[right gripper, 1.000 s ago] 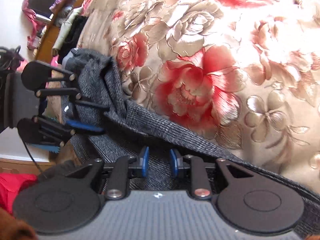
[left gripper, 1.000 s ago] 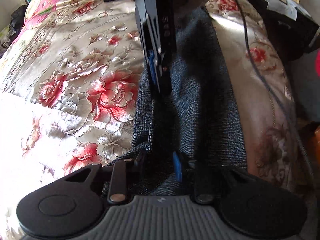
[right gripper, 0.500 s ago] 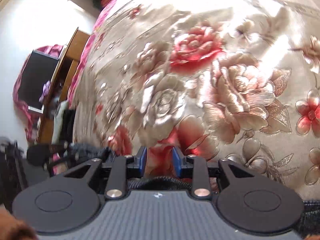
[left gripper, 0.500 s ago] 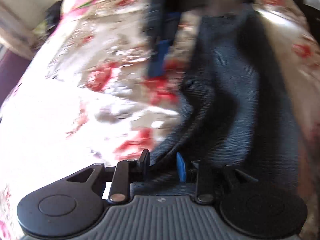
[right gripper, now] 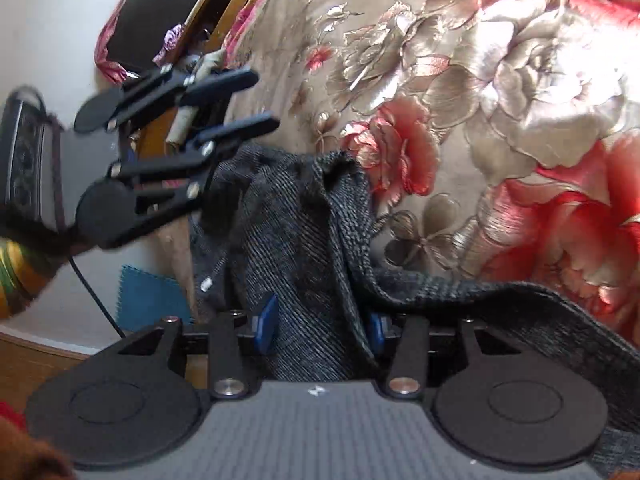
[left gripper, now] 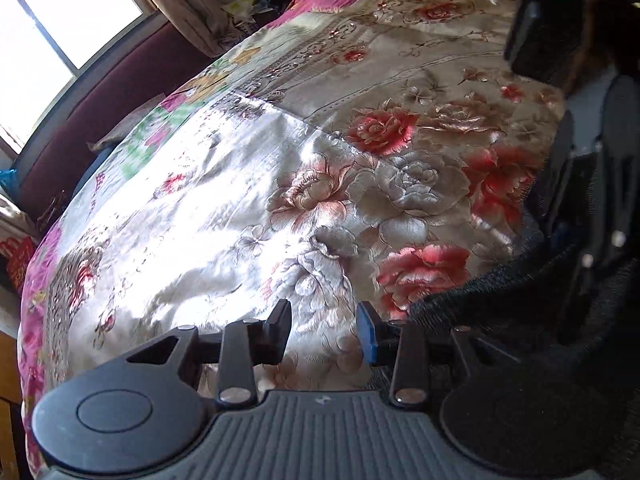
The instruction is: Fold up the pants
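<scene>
The dark grey knit pants lie bunched on the floral bedspread. In the right wrist view the fabric runs between the fingers of my right gripper, whose jaws stand apart around it. My left gripper shows there at upper left, open and empty, hovering beside the pants' end. In the left wrist view my left gripper is open over bare bedspread. The pants' edge lies to its right, with the right gripper behind, dark and partly hidden.
A window and a dark maroon headboard stand beyond the bed at the left. A wooden cabinet with a dark screen is past the bed's edge. A blue mat and a cable lie on the floor below.
My left gripper has let go of the pants, opened, and swung left off the fabric. My right gripper's jaws have widened, and the fabric now lies bunched between them.
</scene>
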`<act>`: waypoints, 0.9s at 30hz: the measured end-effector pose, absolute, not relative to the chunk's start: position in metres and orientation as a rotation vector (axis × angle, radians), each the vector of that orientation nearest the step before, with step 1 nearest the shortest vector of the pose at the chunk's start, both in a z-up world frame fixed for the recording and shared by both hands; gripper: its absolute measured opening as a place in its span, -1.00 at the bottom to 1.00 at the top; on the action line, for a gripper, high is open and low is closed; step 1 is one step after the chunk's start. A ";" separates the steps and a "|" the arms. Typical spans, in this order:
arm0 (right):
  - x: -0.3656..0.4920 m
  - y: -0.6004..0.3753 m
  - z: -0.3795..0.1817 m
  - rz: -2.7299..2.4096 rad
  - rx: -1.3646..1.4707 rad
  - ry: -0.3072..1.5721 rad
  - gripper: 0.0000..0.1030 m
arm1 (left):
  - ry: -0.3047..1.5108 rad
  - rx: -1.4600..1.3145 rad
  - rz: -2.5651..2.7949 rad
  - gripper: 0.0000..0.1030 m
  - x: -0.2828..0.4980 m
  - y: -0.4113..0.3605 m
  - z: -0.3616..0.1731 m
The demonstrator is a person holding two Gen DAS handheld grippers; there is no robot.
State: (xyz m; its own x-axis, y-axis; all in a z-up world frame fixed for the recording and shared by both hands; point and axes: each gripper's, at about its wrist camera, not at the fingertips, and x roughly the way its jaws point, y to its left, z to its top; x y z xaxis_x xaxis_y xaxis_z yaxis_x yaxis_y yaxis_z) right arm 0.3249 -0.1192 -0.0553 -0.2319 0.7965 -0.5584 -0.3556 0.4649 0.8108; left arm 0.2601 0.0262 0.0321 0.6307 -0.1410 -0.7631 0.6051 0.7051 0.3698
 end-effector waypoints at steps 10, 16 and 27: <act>0.395 -0.164 -0.095 0.810 0.956 1.302 -0.49 | 0.948 0.487 -0.515 0.05 0.190 0.030 -0.001; 0.346 -0.147 -0.030 0.927 0.552 1.214 -0.21 | 0.884 0.531 -0.480 0.06 0.176 0.024 -0.006; 0.326 -0.113 -0.026 0.853 0.173 1.180 -0.94 | 0.765 0.629 -0.488 0.10 0.173 0.006 0.004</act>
